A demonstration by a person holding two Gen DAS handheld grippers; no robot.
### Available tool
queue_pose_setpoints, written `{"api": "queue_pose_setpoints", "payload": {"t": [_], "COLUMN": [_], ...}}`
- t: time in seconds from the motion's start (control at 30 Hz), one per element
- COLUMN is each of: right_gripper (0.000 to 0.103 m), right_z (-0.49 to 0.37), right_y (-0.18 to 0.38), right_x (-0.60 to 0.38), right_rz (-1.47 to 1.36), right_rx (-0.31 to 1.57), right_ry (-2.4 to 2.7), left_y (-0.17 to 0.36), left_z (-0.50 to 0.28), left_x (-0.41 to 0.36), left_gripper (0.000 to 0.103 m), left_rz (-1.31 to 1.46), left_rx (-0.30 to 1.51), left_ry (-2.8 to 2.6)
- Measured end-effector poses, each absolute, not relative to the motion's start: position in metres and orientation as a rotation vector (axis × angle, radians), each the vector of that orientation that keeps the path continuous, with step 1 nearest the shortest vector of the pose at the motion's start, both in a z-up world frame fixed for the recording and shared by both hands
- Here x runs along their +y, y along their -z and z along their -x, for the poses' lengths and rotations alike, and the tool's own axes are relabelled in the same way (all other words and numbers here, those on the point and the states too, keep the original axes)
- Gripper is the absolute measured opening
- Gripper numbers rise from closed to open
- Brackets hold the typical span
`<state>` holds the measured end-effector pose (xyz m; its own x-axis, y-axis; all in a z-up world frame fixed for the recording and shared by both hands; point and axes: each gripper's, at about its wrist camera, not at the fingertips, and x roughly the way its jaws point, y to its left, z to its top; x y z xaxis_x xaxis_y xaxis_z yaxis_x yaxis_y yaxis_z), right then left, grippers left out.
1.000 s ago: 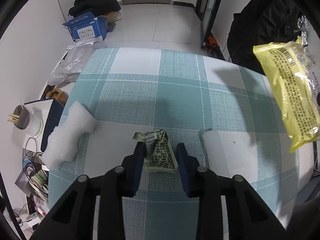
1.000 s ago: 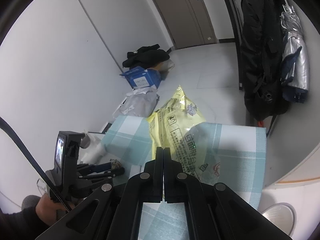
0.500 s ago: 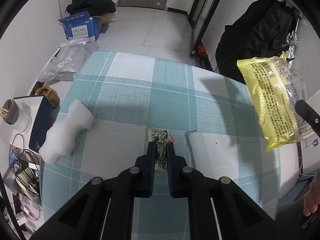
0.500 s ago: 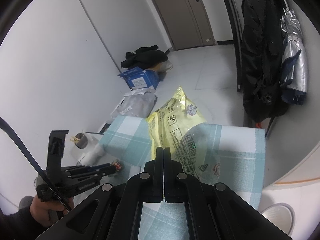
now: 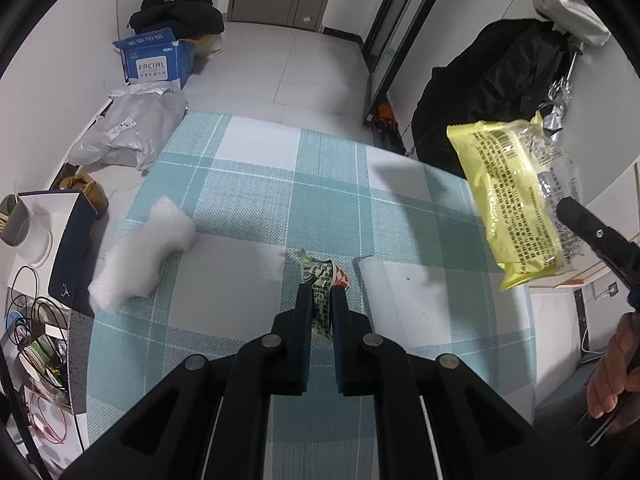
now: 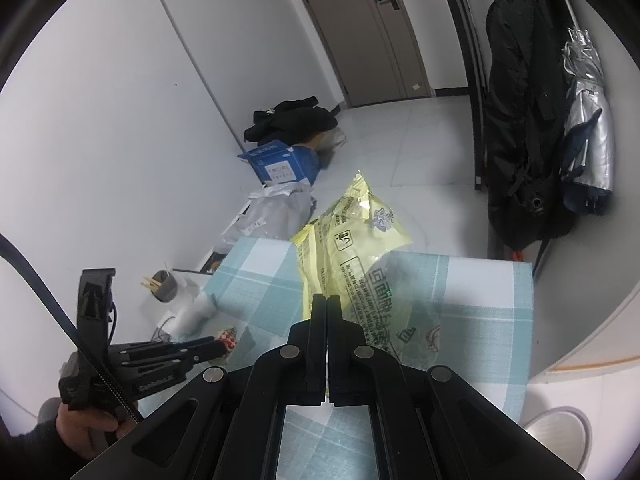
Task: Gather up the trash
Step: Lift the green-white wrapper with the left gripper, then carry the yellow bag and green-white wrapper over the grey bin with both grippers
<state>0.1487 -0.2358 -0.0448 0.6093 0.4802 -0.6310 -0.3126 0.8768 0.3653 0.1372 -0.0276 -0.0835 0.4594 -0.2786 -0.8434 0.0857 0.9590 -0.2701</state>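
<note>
My left gripper [image 5: 322, 294] is shut on a crumpled printed wrapper [image 5: 322, 280] and holds it above the teal checked tablecloth [image 5: 256, 200]. It also shows in the right wrist view [image 6: 222, 346] at lower left, wrapper [image 6: 229, 338] at its tip. My right gripper [image 6: 327, 300] is shut on a large yellow snack bag [image 6: 352, 236] held up over the table's right side. The bag [image 5: 516, 196] also hangs at the right of the left wrist view, with the right gripper's finger [image 5: 592, 236] on it.
A white foam piece [image 5: 140, 256] and a white paper sheet [image 5: 384, 292] lie on the table. A blue box [image 5: 156, 60], grey mailer bags [image 5: 128, 132] and black clothes lie on the floor beyond. A black coat [image 6: 524, 120] hangs at right. A white bin [image 6: 556, 432] stands lower right.
My left gripper closed on the crumpled wrapper and lifted it off the cloth. The right gripper kept its hold on the yellow bag, nearly still.
</note>
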Motion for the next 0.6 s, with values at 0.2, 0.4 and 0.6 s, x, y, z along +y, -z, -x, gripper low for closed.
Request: {"api": "queue_pose_setpoints", "payload": {"t": [0.2, 0.4, 0.6], "right_gripper": [0.000, 0.000, 0.000], "right_z": [-0.139, -0.118, -0.092], "right_y": [0.034, 0.014, -0.019], "right_x": [-0.243, -0.260, -0.286], "right_rz": [-0.242, -0.276, -0.299], "right_rx": [0.762, 0.711, 0.630], "right_ry": [-0.448, -0.423, -0.401], "left_y": [0.060, 0.027, -0.004], "left_z": [-0.123, -0.112, -0.098], "left_x": [-0.028, -0.047, -0.073], "left_gripper": [0.005, 0.005, 0.005], "left_rz": [0.239, 0.246, 0.259], "left_rx": [1.026, 0.958, 0.891], "left_ry": [0.264, 0.333, 0.402]}}
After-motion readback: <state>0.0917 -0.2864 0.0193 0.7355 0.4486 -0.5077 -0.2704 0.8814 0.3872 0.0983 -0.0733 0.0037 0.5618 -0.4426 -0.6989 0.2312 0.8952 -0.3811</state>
